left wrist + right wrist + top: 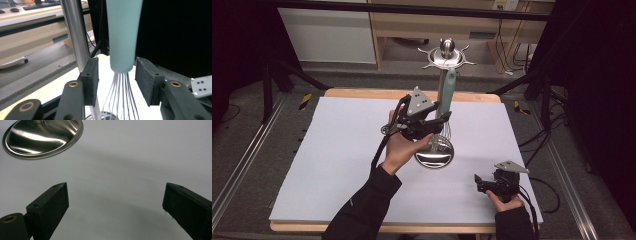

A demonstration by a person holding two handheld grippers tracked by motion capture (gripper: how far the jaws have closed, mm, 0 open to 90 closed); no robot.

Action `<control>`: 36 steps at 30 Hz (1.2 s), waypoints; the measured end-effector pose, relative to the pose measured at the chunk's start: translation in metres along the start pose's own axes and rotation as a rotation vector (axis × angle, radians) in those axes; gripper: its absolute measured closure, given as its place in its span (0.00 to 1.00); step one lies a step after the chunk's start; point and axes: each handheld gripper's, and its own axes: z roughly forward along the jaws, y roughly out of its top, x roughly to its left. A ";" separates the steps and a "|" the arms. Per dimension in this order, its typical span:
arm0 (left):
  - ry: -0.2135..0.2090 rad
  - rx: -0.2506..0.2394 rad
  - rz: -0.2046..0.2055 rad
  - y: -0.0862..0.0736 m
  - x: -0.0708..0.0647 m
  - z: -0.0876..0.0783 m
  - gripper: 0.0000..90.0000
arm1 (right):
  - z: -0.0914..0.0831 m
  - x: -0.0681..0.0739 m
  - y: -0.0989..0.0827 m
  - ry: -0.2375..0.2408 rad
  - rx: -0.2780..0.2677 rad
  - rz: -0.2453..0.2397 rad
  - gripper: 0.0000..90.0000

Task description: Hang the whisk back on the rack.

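Mint whisk (pixel 123 35) hangs light, smooth handle slippery, between left tool's (pixel 117 77) released pads; regrip low on the handle.

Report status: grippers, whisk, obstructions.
Left gripper open around whisk, pads clear. Whisk hangs on utensil stand. Right gripper open, idle. Stand pole close beside.

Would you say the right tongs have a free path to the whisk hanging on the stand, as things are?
Probably not directly: the left tongs already straddle the whisk handle, pads apart from it, and the stand pole sits beside it. The right tongs, open, rest low on the table.
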 end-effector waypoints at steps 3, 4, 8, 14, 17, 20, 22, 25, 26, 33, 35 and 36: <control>-0.002 0.008 0.001 -0.005 -0.001 -0.002 0.57 | 0.000 0.000 0.000 -0.002 0.003 0.004 0.08; -0.005 0.011 -0.004 -0.007 -0.001 -0.003 0.56 | 0.000 0.001 0.000 0.003 0.004 0.008 0.08; -0.009 0.018 0.005 -0.014 0.001 -0.008 0.54 | 0.000 0.001 0.000 0.002 0.005 0.007 0.08; -0.009 0.013 -0.036 -0.028 0.003 -0.018 0.49 | 0.000 0.000 0.000 -0.003 0.002 0.006 0.08; -0.013 0.019 -0.052 -0.036 0.006 -0.024 0.47 | 0.001 0.000 0.000 -0.003 0.005 0.007 0.08; -0.018 0.025 -0.077 -0.045 0.011 -0.030 0.45 | 0.001 0.000 0.000 -0.008 0.004 0.008 0.08; -0.008 0.024 -0.084 -0.051 0.014 -0.034 0.43 | 0.001 0.000 0.000 -0.010 0.002 0.010 0.08; -0.003 0.026 -0.099 -0.060 0.019 -0.040 0.42 | 0.001 -0.001 0.000 -0.013 0.002 0.009 0.08; -0.003 0.026 -0.099 -0.060 0.019 -0.040 0.41 | 0.001 -0.001 0.000 -0.013 0.002 0.009 0.08; 0.003 0.046 -0.111 -0.085 0.027 -0.050 0.40 | 0.002 -0.001 0.000 -0.026 0.006 0.005 0.07; 0.009 0.052 -0.117 -0.092 0.029 -0.052 0.39 | 0.002 -0.001 0.000 -0.029 0.006 0.006 0.07; 0.009 0.052 -0.117 -0.092 0.029 -0.052 0.39 | 0.002 -0.001 0.000 -0.029 0.006 0.006 0.07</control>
